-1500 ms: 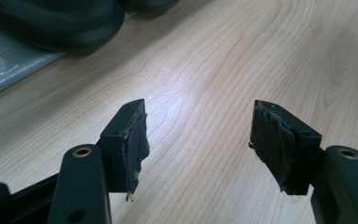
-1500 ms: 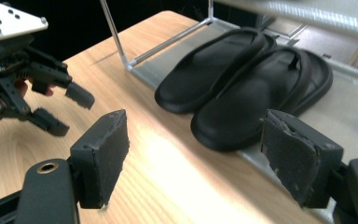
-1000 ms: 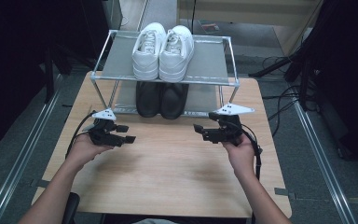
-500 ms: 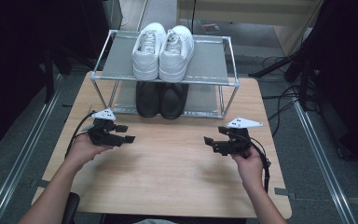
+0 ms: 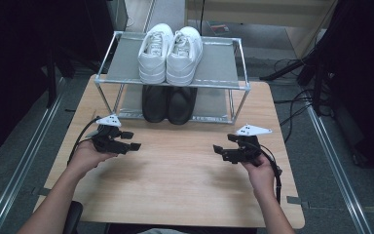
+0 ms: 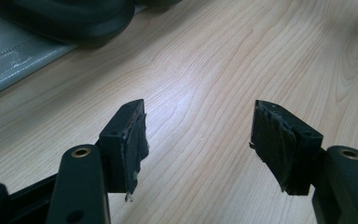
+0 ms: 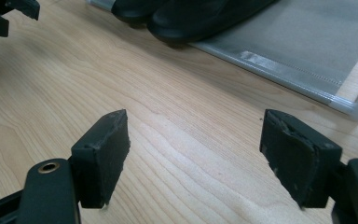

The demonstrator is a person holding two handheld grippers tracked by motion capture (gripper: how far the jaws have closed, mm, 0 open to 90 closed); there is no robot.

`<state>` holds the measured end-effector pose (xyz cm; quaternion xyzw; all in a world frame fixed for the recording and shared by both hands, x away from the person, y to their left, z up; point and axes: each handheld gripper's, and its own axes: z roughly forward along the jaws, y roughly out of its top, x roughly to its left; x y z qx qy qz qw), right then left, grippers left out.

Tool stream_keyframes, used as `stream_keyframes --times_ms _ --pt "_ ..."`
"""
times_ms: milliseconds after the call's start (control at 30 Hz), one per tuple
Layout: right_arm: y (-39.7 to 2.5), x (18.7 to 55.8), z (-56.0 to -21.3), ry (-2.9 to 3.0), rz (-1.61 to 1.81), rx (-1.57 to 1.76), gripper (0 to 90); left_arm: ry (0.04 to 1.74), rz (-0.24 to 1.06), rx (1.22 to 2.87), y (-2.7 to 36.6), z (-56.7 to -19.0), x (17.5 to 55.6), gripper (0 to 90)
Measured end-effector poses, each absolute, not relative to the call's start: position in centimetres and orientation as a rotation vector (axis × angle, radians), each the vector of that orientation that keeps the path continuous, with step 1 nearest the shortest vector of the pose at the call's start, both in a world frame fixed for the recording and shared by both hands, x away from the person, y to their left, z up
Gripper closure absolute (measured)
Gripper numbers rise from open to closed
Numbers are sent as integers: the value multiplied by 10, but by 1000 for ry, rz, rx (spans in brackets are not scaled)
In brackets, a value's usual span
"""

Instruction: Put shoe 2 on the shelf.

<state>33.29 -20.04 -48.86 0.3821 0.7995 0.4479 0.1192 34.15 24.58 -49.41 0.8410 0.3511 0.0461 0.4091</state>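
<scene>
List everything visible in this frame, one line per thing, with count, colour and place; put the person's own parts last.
White lace-up sneakers: two, white, side by side on the rack's top shelf.
Black shoes: two, black, side by side on the lower shelf.
Grey metal two-shelf rack: one, grey, at the table's far edge.
Light wooden table: one, light wood, under everything.
Left gripper: one, black, jaws open, above the near-left tabletop.
Right gripper: one, black, jaws open, above the near-right tabletop.
Hands: two, each holding a gripper.

Table point(image 5: 175, 195): light wood top, centre of frame.
Rack point(image 5: 126, 58): metal two-tier shelf, upper centre, standing on table.
Top tier: white sneakers point(image 5: 170, 53), paired.
Lower tier: black shoes point(image 5: 169, 103), paired.
</scene>
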Motion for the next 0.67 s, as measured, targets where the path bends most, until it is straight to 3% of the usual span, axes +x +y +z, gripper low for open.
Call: stream_keyframes --times_ms 667 --pt "-196 335 -492 2366 1255 1058 249 889 106 2126 242 -496 338 341"
